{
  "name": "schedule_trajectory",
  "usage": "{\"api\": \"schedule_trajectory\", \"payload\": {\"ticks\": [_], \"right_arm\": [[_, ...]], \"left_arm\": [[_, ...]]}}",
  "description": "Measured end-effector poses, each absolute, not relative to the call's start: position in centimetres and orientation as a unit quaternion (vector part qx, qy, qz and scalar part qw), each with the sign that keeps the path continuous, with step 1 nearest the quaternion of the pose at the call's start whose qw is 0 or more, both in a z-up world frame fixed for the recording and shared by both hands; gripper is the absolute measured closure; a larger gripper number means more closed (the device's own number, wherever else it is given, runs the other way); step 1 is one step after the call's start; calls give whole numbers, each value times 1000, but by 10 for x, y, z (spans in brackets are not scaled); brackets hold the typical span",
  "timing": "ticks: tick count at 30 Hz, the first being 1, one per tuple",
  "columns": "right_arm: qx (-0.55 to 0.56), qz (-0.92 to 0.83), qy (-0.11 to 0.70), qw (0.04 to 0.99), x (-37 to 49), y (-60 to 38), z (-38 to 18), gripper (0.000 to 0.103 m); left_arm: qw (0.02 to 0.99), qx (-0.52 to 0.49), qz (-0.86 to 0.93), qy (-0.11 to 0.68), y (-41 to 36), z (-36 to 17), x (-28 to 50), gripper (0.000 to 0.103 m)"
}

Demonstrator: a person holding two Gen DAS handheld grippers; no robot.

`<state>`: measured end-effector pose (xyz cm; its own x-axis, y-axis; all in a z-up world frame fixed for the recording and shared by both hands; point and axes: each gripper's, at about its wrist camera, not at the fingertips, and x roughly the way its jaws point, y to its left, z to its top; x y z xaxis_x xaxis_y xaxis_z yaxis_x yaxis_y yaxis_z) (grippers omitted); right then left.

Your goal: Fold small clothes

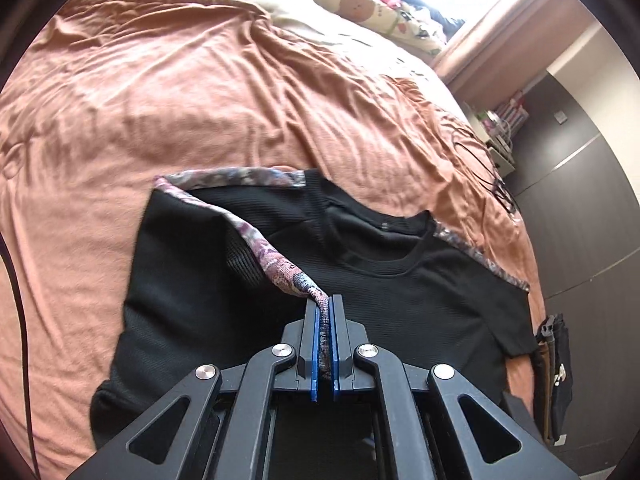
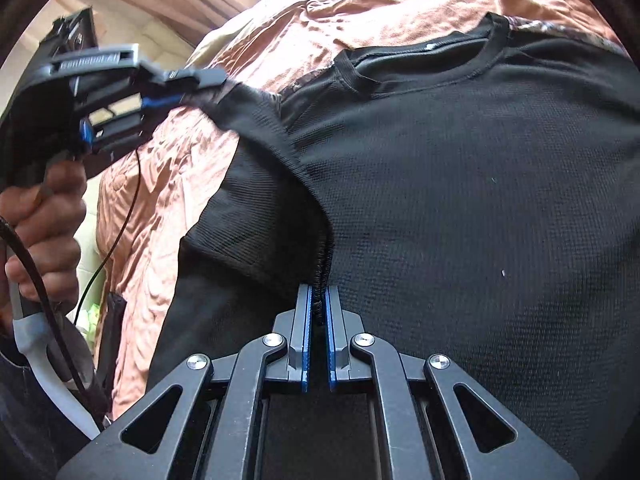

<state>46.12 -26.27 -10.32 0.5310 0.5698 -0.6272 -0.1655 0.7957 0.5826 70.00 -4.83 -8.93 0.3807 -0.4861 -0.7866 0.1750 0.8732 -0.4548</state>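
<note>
Left wrist: black shirt (image 1: 420, 312) on rumpled orange bedspread (image 1: 180, 92).

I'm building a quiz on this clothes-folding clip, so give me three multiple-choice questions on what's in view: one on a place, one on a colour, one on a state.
1. Where does the black knit T-shirt lie?
A. on the rumpled orange bedsheet
B. on a wooden floor
C. on a chair

2. What colour is the T-shirt's sleeve trim?
A. plain white
B. purple-grey patterned
C. bright yellow

3. What state is the left hand-held gripper in?
A. wide open, nothing in it
B. shut on the trimmed sleeve edge
C. shut on a pillow

Answers: 1 A, orange sheet surrounds the shirt; 2 B, the patterned band runs along the sleeve; 3 B, the band is pinched between its blue pads.
</note>
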Motion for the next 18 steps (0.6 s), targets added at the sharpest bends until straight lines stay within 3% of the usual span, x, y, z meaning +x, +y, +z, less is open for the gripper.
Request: {"api": "schedule_trajectory", "payload": {"ticks": [3,5,7,11,12,14,15,16,18], "right_arm": [[234,218,432,843,456,-264,-103,100],[234,215,433,843,453,-267,-105,100],[231,213,435,844,451,-268,-106,100],[226,208,449,839,454,-269,-104,97],[224,206,453,838,455,-269,-103,91],[224,198,453,840,456,-272,-100,63],[229,197,446,842,455,-274,-97,43],[235,193,437,846,454,-279,-94,38],[238,189,430,850,454,-284,-90,38]], "left_arm": [[814,-144,-224,516,-68,-87,701,98],[813,-136,-225,520,-77,-87,702,84],[816,-144,-226,511,-76,-85,701,57],[833,-136,-196,500,-56,-80,696,53],[833,-137,-189,501,-48,-81,694,53],[837,-131,-167,503,-29,-83,691,53],[840,-127,-156,504,-20,-84,689,53],[842,-124,-145,505,-10,-86,687,53],[844,-120,-125,507,9,-91,684,53]]}}
